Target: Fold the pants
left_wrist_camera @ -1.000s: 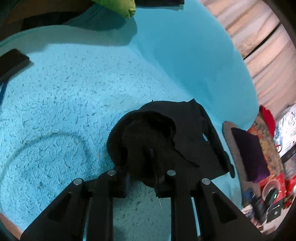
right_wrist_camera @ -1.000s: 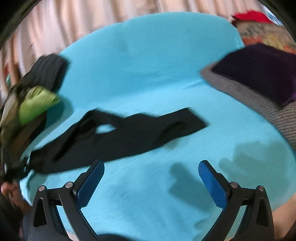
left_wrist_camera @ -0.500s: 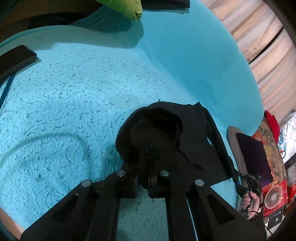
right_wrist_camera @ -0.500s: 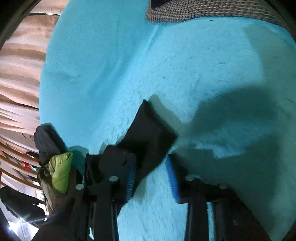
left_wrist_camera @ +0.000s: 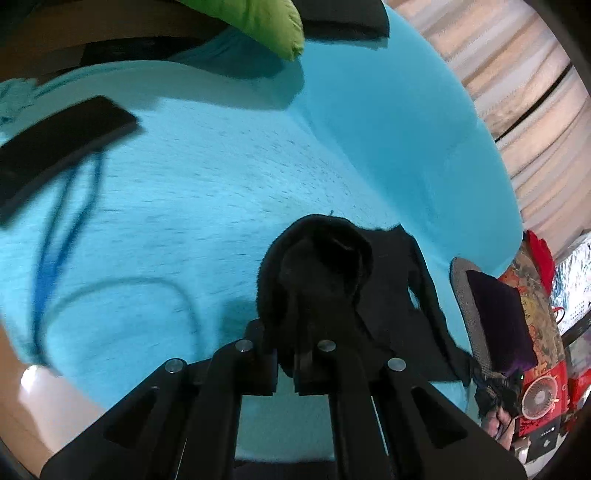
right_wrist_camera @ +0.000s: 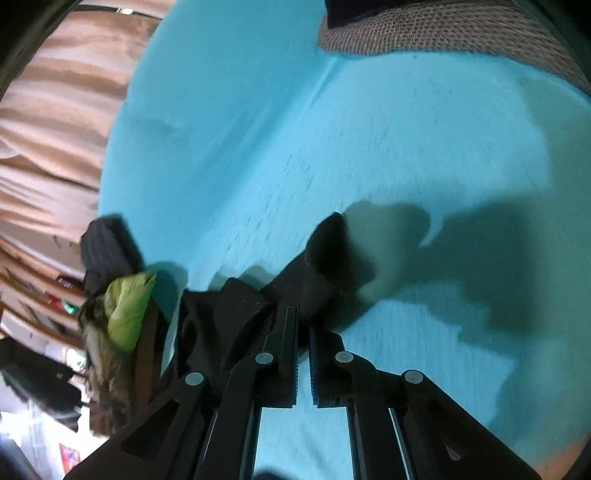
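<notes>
The black pants (left_wrist_camera: 332, 280) lie bunched on the turquoise blanket (left_wrist_camera: 192, 206). My left gripper (left_wrist_camera: 286, 354) is shut on one end of the pants, the cloth humped up over the fingers. In the right wrist view my right gripper (right_wrist_camera: 303, 354) is shut on the other end of the pants (right_wrist_camera: 317, 273), which is lifted off the blanket (right_wrist_camera: 369, 140) and casts a shadow. The rest of the pants trails away to the left of the right gripper.
A black phone (left_wrist_camera: 62, 144) with a blue cable (left_wrist_camera: 48, 266) lies at the left. A green cushion (left_wrist_camera: 258, 18) and dark clothes sit at the far edge. A grey mat with a purple cushion (left_wrist_camera: 495, 314) lies to the right. Curtains hang behind.
My right gripper came down over the pants' end and closed on it, then lifted it. My left gripper tightened on its end and shifted slightly; the phone came further into view.
</notes>
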A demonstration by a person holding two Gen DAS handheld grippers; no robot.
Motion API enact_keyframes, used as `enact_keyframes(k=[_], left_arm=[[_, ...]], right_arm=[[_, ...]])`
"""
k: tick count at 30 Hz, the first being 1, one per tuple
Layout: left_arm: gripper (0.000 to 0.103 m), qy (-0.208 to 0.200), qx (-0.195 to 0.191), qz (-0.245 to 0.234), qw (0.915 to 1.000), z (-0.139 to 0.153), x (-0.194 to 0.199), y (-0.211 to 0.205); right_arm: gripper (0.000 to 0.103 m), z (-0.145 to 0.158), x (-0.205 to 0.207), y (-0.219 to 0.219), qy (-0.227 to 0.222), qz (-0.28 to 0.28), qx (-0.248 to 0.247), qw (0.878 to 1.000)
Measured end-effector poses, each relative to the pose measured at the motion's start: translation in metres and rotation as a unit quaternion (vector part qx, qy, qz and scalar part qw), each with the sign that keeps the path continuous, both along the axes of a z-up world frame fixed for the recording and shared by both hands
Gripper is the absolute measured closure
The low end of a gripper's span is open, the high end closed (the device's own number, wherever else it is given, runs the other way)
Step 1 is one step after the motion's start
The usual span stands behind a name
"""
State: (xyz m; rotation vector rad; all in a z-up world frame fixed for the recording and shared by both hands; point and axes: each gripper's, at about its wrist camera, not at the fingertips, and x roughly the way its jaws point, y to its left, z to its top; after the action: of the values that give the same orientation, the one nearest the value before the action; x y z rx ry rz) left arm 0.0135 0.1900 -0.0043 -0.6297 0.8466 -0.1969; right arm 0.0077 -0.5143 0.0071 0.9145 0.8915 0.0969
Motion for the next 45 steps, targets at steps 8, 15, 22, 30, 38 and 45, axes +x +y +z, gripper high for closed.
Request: enact_keyframes(k=[8, 15, 22, 30, 38, 45], left_arm=[[0.098, 0.035, 0.016, 0.019, 0.9991, -0.009, -0.018, 0.024], [0.059, -0.011, 0.108, 0.07, 0.9916, 0.014, -0.038, 0.014], [0.045, -0.059, 0.131, 0.04, 0.9888, 0.029, -0.06, 0.0], [0.045, -0.069, 0.134, -0.017, 0.9884, 0.022, -0.069, -0.017], [0.045, -0.087, 0.149, -0.089, 0.981, 0.019, -0.072, -0.048], [0.045, -0.097, 0.155, -0.111, 0.977, 0.021, -0.074, -0.062]], right_arm=[[0.093, -0.006, -0.049, 0.004, 0.049, -0.027, -0.092, 0.994], [0.045, 0.06, -0.062, 0.104, -0.139, 0.194, -0.268, 0.933], [0.041, 0.034, -0.065, 0.233, -0.209, 0.46, -0.449, 0.737], [0.055, 0.01, -0.039, 0.225, -0.146, 0.471, -0.464, 0.736], [0.097, 0.02, -0.033, 0.195, -0.138, 0.435, -0.423, 0.783], [0.099, 0.027, -0.025, 0.179, -0.146, 0.395, -0.379, 0.824]])
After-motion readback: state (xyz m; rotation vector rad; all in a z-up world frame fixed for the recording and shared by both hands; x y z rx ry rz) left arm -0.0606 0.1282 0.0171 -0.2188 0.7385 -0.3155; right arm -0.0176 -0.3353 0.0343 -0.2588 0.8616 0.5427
